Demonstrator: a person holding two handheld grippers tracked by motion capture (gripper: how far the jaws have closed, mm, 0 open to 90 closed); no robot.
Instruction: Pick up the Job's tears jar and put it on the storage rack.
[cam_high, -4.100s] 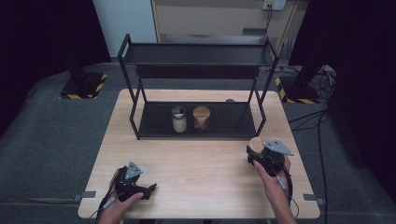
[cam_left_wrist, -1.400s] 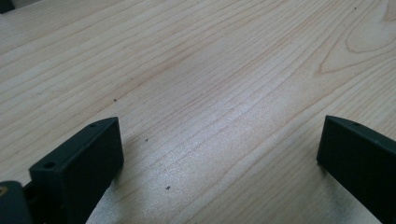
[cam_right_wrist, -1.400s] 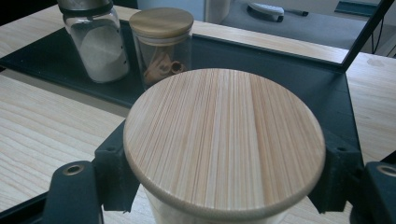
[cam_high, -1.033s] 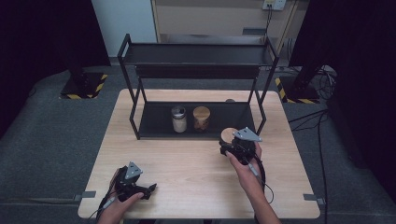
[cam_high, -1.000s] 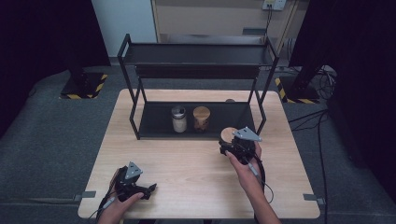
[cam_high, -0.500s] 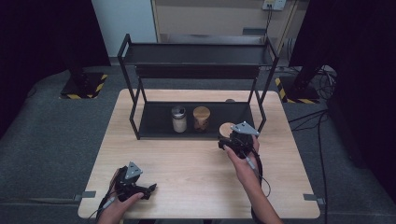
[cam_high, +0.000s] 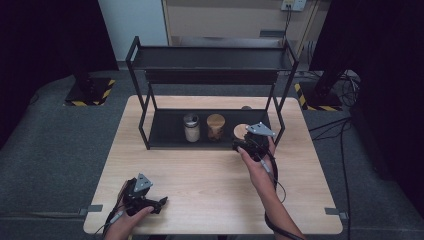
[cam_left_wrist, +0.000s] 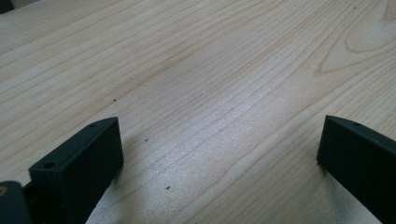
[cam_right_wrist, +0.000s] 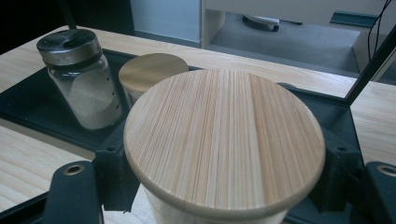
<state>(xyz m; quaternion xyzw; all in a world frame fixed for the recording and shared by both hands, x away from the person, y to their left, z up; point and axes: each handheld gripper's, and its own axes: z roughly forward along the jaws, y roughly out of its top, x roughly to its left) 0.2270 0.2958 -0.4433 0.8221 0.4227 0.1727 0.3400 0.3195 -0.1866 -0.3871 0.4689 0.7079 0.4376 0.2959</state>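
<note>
My right gripper (cam_high: 246, 141) is shut on a jar with a round wooden lid (cam_right_wrist: 224, 140), its black pads pressing the jar's sides just under the lid. In the high view that jar (cam_high: 242, 131) hangs at the front right of the black rack's lower shelf (cam_high: 165, 136). On that shelf stand a glass shaker with a metal cap (cam_high: 191, 128) (cam_right_wrist: 81, 77) and a second wooden-lidded jar (cam_high: 216, 127) (cam_right_wrist: 152, 72). My left gripper (cam_high: 159, 202) lies near the table's front left edge, open, with bare wood (cam_left_wrist: 210, 93) between its jaws.
The black two-tier metal rack (cam_high: 212, 60) stands at the back of the wooden table (cam_high: 200, 175). Its right front post (cam_high: 280, 112) rises close beside my right gripper. Cables trail from both grippers. Grey floor surrounds the table.
My right gripper has carried the wooden-lidded jar leftward and away from me, from the table's right side up to the rack's lower shelf. The left gripper has not moved.
</note>
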